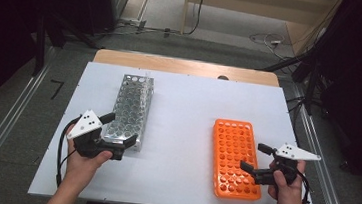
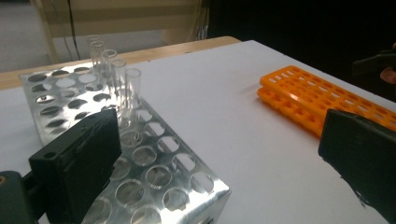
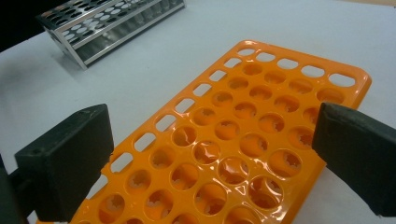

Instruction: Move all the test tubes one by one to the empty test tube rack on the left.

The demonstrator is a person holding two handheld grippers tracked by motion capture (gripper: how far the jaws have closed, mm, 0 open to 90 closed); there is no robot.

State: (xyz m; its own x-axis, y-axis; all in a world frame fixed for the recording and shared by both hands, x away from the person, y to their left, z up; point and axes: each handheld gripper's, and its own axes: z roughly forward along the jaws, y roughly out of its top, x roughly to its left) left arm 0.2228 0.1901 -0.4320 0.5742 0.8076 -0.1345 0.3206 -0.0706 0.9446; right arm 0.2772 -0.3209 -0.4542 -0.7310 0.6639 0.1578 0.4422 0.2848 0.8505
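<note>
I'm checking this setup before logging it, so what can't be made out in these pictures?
- Glass tubes in the metal rack: exact count unclear, they overlap in the left gripper view and are too faint in the high view.
- Orange rack: near end cut off by the right gripper view's bottom edge.

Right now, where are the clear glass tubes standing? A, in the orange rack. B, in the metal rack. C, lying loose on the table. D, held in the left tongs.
B: the glass tubes stand upright in a row in the holes of the metal rack, while the orange rack has bare holes.
</note>
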